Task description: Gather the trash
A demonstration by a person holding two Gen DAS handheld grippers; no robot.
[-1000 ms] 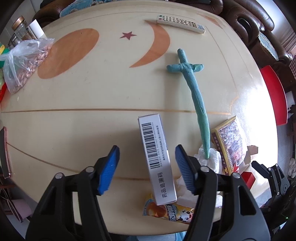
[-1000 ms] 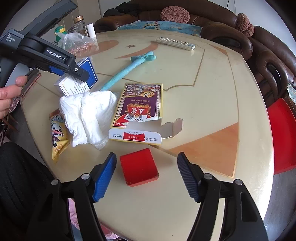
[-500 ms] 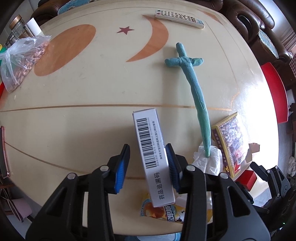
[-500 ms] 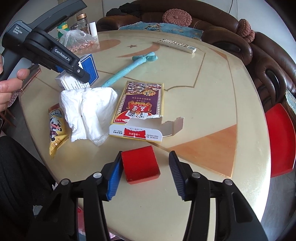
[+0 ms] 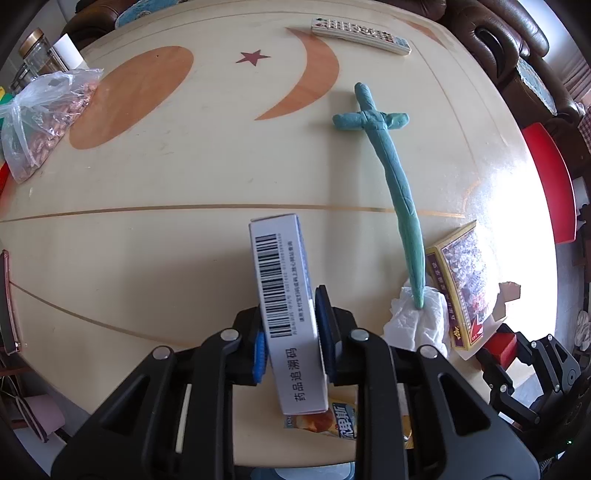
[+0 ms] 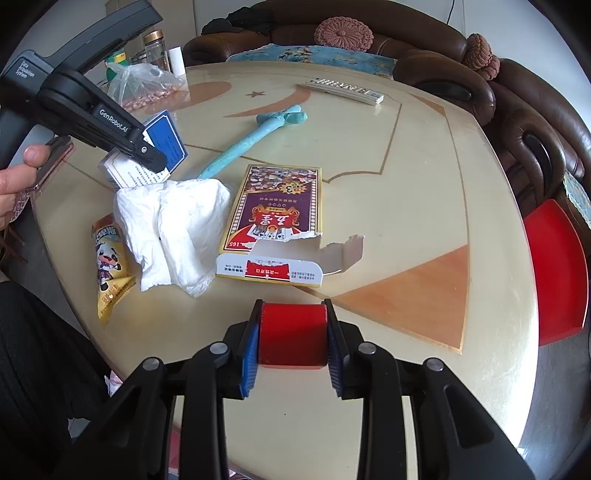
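Trash: a medicine box [image 5: 286,302], a red box [image 6: 292,339], crumpled tissue [image 6: 173,236], a torn card box [image 6: 275,221] and a snack wrapper [image 6: 109,266], all at the near side of the round table [image 6: 406,206].
Left gripper [image 5: 291,332]: clamped on the medicine box, blue pads pressed to both long sides; barcode face up, the box sticking out ahead of the fingers and raised off the tabletop.
Right gripper [image 6: 291,343]: closed on the red box, a pad flat against each side, at the table's near edge.
Tissue: lies between the snack wrapper and the torn card box, touching both.
Torn card box: flat on the table, ripped flap open toward the right gripper.
Teal cloth sword [image 5: 391,184]: stretched across the table, its tip resting on the tissue.
Remote control [image 5: 360,35]: at the far edge.
Bag of peanuts [image 5: 40,122]: far left, beside jars.
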